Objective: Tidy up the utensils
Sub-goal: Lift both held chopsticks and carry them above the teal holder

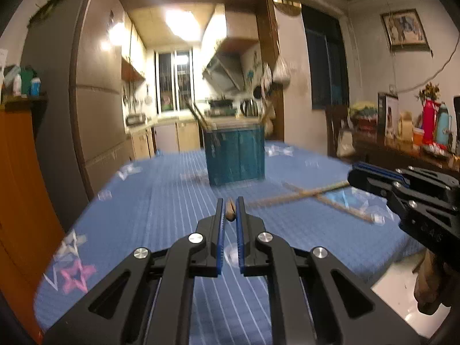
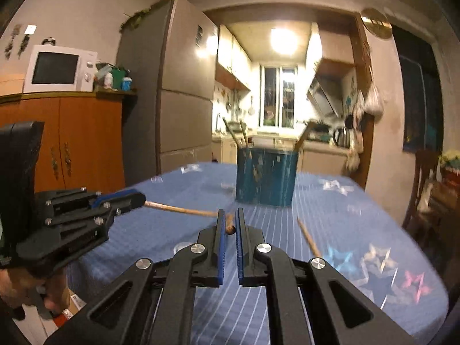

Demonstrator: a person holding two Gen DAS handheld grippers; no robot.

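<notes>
Clearly, each claw is clenched on one wooden chopstick end. Between the left gripper (image 1: 230, 211) pads a rounded brown tip (image 1: 230, 212) sits pinched; the right gripper (image 2: 229, 222) pinches a like tip (image 2: 229, 225). Ahead of both claws stands the teal utensil holder (image 1: 235, 155), boxy and scuffed, with thin wooden sticks leaning out of its top. Only the left wrist view shows two crossed chopsticks (image 1: 325, 198) lying right of its claw on the cloth, and the cluttered sideboard (image 1: 402, 149) beyond. Only the right wrist view shows the white microwave (image 2: 60, 69) on an orange cabinet far left, plus a loose chopstick (image 2: 309, 237) just right of its claw. All rests on a blue tablecloth (image 1: 149, 201), finely ribbed with white stripes and star prints
</notes>
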